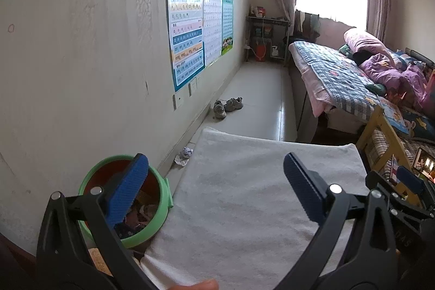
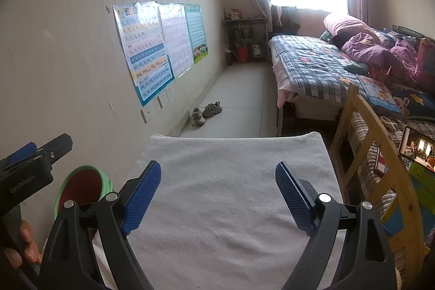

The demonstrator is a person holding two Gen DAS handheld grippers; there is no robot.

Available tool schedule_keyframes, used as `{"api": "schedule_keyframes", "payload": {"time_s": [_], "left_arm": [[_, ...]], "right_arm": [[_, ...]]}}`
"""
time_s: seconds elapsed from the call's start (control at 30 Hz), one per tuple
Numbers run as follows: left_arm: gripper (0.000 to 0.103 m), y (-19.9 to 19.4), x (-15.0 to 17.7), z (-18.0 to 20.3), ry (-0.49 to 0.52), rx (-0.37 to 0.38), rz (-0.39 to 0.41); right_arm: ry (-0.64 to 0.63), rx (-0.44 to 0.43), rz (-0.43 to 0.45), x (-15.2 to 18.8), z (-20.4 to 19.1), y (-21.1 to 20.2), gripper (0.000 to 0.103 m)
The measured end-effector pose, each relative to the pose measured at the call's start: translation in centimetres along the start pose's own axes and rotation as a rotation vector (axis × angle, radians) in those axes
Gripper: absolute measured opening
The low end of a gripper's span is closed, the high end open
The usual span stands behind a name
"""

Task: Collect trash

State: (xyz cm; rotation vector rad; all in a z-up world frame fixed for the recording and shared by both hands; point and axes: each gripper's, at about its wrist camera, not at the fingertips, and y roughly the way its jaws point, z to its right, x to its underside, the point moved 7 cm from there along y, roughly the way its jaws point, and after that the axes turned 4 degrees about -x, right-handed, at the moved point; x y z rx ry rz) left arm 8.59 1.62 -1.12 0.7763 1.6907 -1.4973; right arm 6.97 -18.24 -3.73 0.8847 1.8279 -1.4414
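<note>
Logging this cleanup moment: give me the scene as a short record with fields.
surface: white towel spread flat, nothing on it
bin: green bin at the towel's left edge, by the wall, scraps inside
trash left: crumpled paper on the floor by the wall, past the bin
left gripper: open, empty, one finger over the bin
right gripper: open, empty, over the towel
other: pair of shoes on the floor further back; bed on the right

Two shoes (image 1: pixel 227 107), three posters (image 1: pixel 201 31), one bin (image 1: pixel 127 197), one towel (image 1: pixel 258 195).
</note>
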Motion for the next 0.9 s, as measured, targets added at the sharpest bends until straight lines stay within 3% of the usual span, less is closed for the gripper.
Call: {"api": "schedule_keyframes", "payload": {"time_s": [0.5,0.6,0.8,0.9], "left_arm": [[0.098,0.5,0.5,-0.1,0.003,0.020,-0.020],[0.098,0.5,0.7,-0.1,0.007,0.027,-0.015],[0.098,1.4,1.9,-0.6,0.001,0.023,-0.077],[0.098,2.1,2.7,-1.0,-0.025,0.027,-0.121]], "right_arm": [[0.019,0.061,-0.071,1.9,2.9,2.3,0.086],[0.024,0.075,-0.149,3.8,4.9,4.8,0.090],[0.076,0.194,-0.331,9.7,11.8,11.3,0.090],[0.101,0.181,-0.403,12.7,14.2,14.1,0.090]]}}
